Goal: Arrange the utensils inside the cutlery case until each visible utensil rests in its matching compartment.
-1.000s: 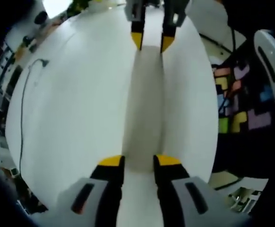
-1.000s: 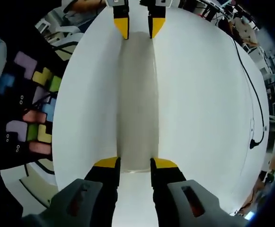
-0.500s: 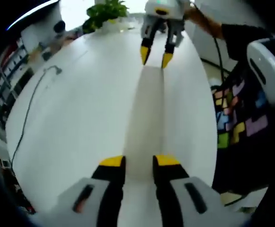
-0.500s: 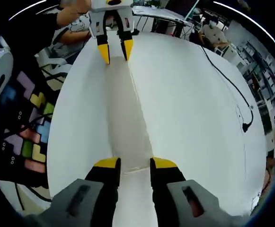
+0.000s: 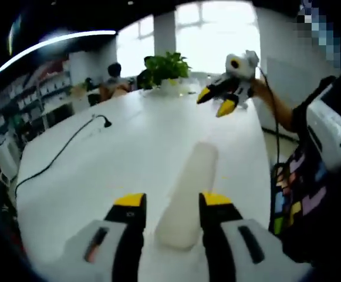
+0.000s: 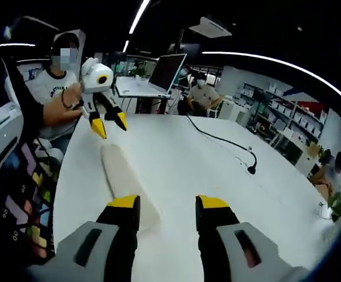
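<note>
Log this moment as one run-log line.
left tongs: open, raised | right tongs: open, raised | cutlery case: closed, lying on white table | utensils: not visible

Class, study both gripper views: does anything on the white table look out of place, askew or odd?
The long white closed cutlery case lies flat on the white table, no utensils visible. Both grippers, left and right, are open and off it. Nothing looks spilled or damaged.
</note>
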Tool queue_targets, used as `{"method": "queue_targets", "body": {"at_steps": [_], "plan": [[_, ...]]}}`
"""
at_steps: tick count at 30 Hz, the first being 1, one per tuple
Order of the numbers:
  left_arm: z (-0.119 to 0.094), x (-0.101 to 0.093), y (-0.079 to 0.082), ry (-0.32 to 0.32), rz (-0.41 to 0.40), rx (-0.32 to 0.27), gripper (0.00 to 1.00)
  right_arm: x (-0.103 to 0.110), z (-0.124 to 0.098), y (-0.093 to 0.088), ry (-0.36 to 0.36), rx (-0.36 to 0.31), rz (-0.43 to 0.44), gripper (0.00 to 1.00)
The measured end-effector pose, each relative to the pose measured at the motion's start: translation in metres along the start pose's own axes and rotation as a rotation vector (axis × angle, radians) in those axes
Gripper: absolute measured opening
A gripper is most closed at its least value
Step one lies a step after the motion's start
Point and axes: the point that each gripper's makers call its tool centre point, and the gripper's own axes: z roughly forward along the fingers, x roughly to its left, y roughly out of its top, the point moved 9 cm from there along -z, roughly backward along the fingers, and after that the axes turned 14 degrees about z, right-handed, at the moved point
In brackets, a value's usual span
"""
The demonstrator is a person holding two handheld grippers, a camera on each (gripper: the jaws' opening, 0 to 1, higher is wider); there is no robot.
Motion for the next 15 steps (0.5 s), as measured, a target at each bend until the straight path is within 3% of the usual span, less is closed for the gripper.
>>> {"method": "queue_targets", "body": {"at_steps": [4, 7, 8, 11, 15], "plan": [[-0.007, -0.002, 0.002, 0.11, 0.002, -0.074, 0.51, 0.0, -0.019, -0.003, -0.09, -0.107, 0.012, 0.45], [-0.01, -0.003, 0.001, 0.225, -0.051, -0.132, 0.69, 0.001, -0.031, -0.008, -0.159, -0.166, -0.004, 0.54], [-0.011, -0.003, 0.0, 0.249, -0.035, -0.147, 0.72, 0.001, -0.036, -0.01, -0.195, -0.198, -0.001, 0.57], [-0.019, -0.006, -0.002, 0.295, -0.044, -0.151, 0.72, -0.001, -0.047, -0.013, -0.255, -0.238, 0.017, 0.6], [-0.032, -0.01, 0.002, 0.364, -0.035, -0.21, 0.78, -0.001, -0.065, -0.016, -0.338, -0.328, 0.058, 0.66]]}}
